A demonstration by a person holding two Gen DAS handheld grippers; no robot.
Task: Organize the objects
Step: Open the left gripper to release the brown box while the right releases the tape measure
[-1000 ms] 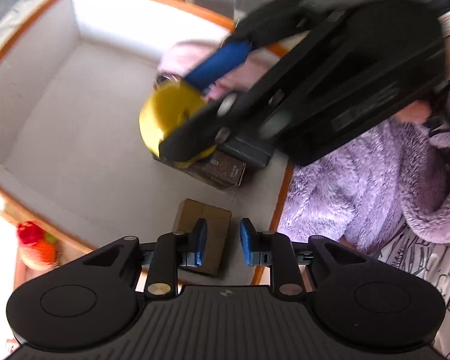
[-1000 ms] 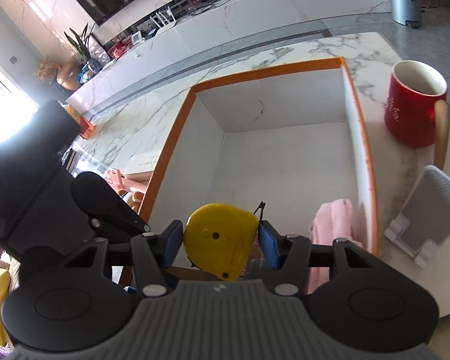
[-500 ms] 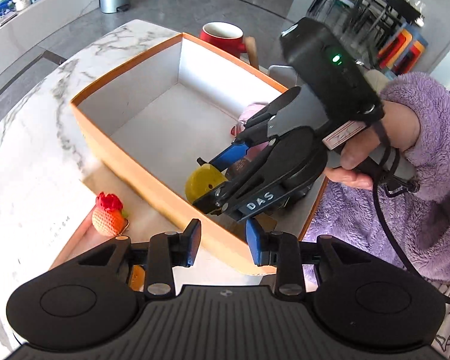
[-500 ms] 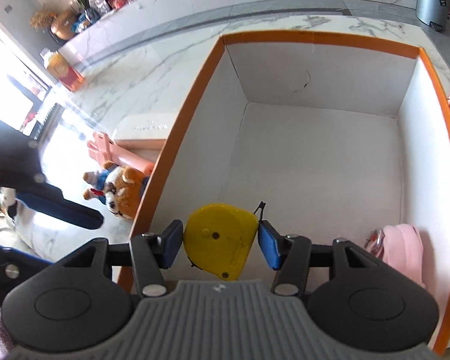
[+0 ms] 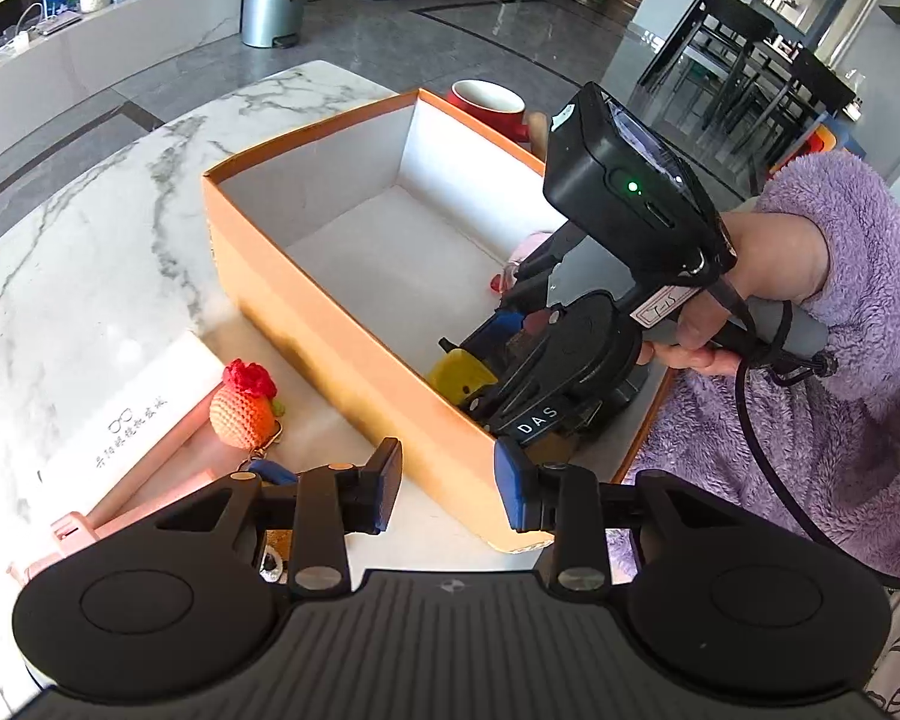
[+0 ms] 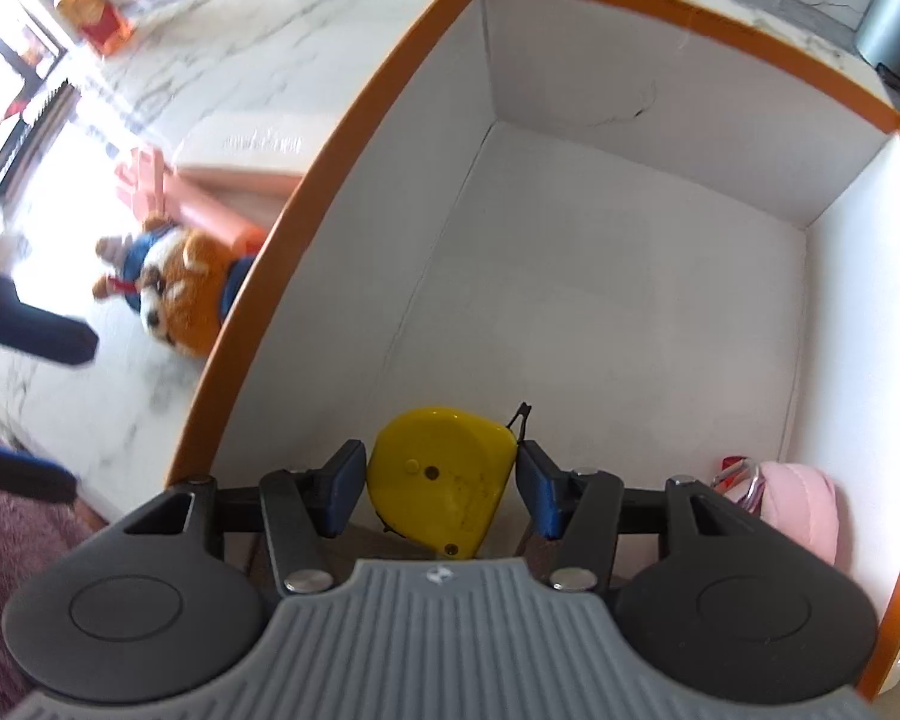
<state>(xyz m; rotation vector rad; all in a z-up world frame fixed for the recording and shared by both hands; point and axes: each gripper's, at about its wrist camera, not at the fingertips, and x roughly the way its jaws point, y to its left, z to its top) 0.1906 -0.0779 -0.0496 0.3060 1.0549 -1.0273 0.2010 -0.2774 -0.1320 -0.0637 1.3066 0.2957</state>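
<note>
A yellow tape measure (image 6: pixel 441 480) is clamped between the blue pads of the right gripper (image 6: pixel 441 489), and it is held low inside the orange box (image 6: pixel 342 138), close to the near-left corner of the white floor. In the left wrist view the same tape measure (image 5: pixel 457 381) is seen just behind the box's near wall, with the right gripper (image 5: pixel 531 387) lowered over it and gripped by a hand (image 5: pixel 744 300) in a fluffy purple sleeve (image 5: pixel 858 276).

The left gripper (image 5: pixel 447 495) is held outside the box (image 5: pixel 354 354), above its near corner; its fingers (image 5: pixel 384 483) have just been opening and nothing is held between them (only the box wall and the counter (image 5: pixel 90 252) are seen through the gap).

A pink pouch (image 6: pixel 801 507) lies inside the box at about 3 o'clock from the tape measure, against the right wall. On the marble counter, at 9 o'clock from the box in the left wrist view, a crocheted strawberry charm (image 5: pixel 243 405) rests on a pink case (image 5: pixel 144 468). A plush dog toy (image 6: pixel 171 288) lies just outside the box's left wall in the right wrist view. A red mug (image 5: pixel 489 105) stands beyond the far side of the box, at about 12 o'clock.
</note>
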